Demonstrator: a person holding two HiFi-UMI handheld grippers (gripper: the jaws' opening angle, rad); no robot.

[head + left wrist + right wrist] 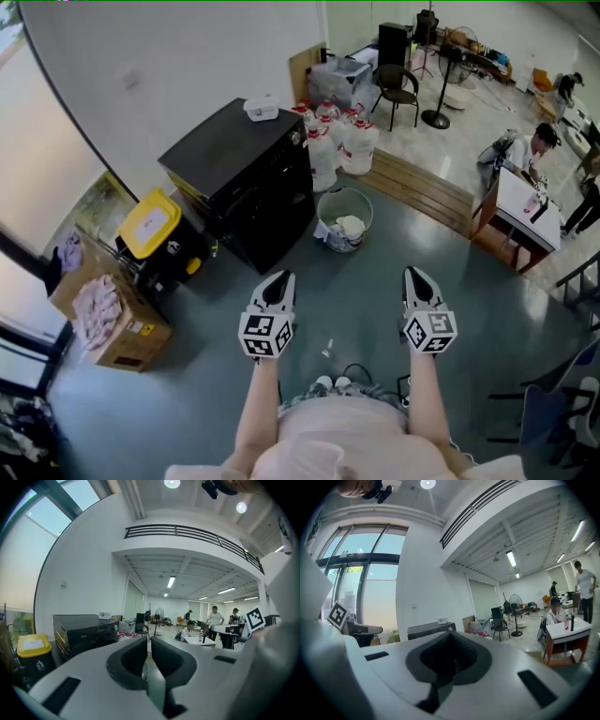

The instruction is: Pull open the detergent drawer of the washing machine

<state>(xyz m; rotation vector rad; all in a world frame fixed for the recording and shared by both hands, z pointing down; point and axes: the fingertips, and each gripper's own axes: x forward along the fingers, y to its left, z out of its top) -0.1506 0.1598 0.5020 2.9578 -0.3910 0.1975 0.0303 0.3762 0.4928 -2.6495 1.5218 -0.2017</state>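
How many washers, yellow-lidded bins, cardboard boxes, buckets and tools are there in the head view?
washer: 1
bin: 1
cardboard box: 1
bucket: 1
tools: 2 (left tool, right tool)
Total: 6

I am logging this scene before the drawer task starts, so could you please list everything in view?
washing machine: one, black, by the wall
small box: one, white, on the washing machine
bin: one, black, yellow lid, left of the machine
cardboard box: one, brown, near the bin
bucket: one, grey, on the floor right of the machine
jugs: several, white, red caps, behind the bucket
chair: one, black, far back
left gripper: shut, empty
right gripper: shut, empty
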